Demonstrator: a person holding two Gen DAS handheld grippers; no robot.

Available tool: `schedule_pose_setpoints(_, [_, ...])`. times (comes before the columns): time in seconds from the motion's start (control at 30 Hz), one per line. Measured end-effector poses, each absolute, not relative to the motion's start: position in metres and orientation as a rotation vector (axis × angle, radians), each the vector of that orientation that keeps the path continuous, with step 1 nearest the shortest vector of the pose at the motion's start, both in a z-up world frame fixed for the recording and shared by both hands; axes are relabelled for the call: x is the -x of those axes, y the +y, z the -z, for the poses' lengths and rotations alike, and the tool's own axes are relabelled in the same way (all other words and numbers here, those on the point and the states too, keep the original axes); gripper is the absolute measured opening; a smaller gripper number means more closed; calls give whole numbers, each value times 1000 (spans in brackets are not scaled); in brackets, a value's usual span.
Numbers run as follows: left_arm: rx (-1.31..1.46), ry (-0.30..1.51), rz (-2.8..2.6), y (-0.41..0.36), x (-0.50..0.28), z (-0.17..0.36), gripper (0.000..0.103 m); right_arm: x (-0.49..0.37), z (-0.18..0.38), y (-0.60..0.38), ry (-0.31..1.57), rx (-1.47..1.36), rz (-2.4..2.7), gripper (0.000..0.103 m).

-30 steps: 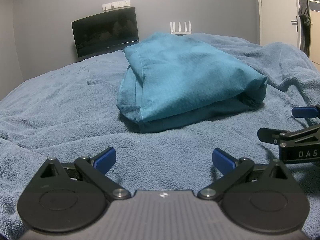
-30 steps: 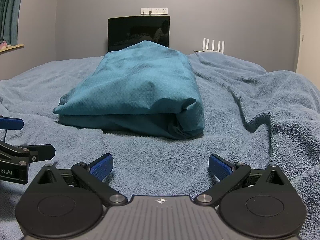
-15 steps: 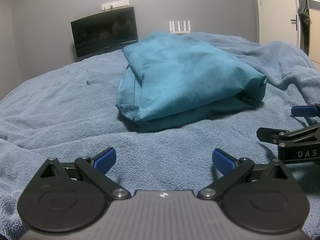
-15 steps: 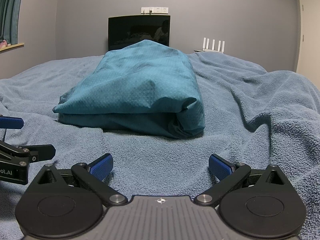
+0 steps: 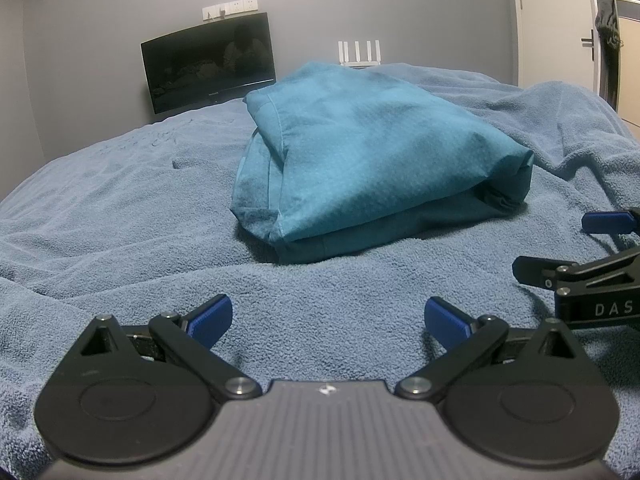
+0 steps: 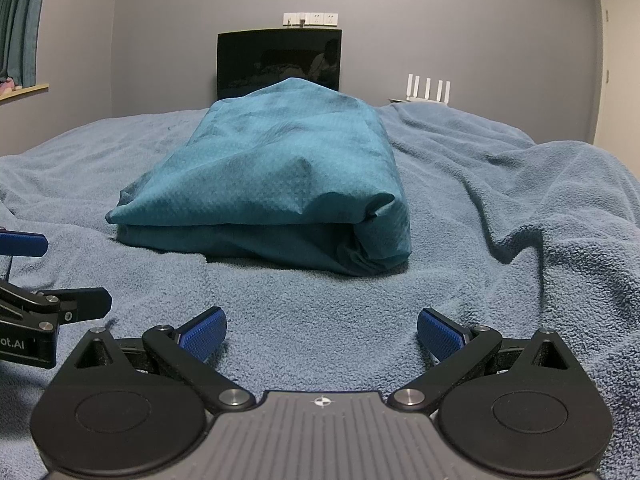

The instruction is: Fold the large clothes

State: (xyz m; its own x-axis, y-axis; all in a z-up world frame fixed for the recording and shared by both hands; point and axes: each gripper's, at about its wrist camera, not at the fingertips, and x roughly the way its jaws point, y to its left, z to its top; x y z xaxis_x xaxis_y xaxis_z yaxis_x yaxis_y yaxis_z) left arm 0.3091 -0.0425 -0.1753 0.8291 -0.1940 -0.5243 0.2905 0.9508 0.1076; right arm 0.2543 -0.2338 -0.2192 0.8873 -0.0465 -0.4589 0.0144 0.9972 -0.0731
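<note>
A teal garment [image 5: 372, 164] lies folded into a thick rectangular bundle on a blue towel-covered bed [image 5: 120, 208]; the right wrist view shows the same garment [image 6: 280, 184] from its short end. My left gripper [image 5: 328, 318] rests low on the towel in front of the bundle, open with nothing between its blue pads. My right gripper [image 6: 322, 330] is also open and empty, a short way before the bundle. Each gripper shows at the edge of the other's view: the right gripper [image 5: 592, 248] and the left gripper [image 6: 48, 276].
A dark monitor [image 5: 208, 68] and a white router [image 5: 358, 54] stand against the grey wall behind the bed. A white door [image 5: 556, 20] is at the right, a curtain [image 6: 20, 20] at the left. The towel [image 6: 520, 208] is rumpled into ridges to the right of the bundle.
Barely anything differs: the left wrist view has drifted very slightly, and both grippers stay open and low on the towel.
</note>
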Motion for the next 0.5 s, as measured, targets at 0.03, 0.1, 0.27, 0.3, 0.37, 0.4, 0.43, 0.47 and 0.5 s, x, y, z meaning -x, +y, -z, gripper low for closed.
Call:
schedule_pose_setpoints(0.03, [-186,535,258,-43,-309,175,103,-254,219,-234,478,68,32,103])
schedule_pose_setpoints(0.1, [-186,535,259,-43,-310,175,103,-254,219,-233,478,68,32,103])
schedule_pose_setpoints(0.27, [-186,535,260,-43,-310,175,103,-254,219,-233,479,68,32,103])
schedule_pose_setpoints(0.3, [-186,535,260,-43,-310,175,103,-254,219,-232,480,68,33,103])
schedule_pose_setpoints(0.37, [-186,535,261,-43,-310,175,103,-254,220,-234,481,70,30,103])
schedule_pose_setpoints(0.4, [-187,534,261,-43,-310,176,103,-254,220,-234,481,70,30,103])
schedule_pose_setpoints(0.43, [-188,533,263,-43,-310,176,103,-254,220,-234,481,70,30,103])
schedule_pose_setpoints(0.47, [-189,532,268,-43,-310,177,103,-254,220,-234,482,70,30,103])
schedule_pose_setpoints(0.5, [-190,531,275,-43,-309,178,103,-254,220,-234,482,71,29,103])
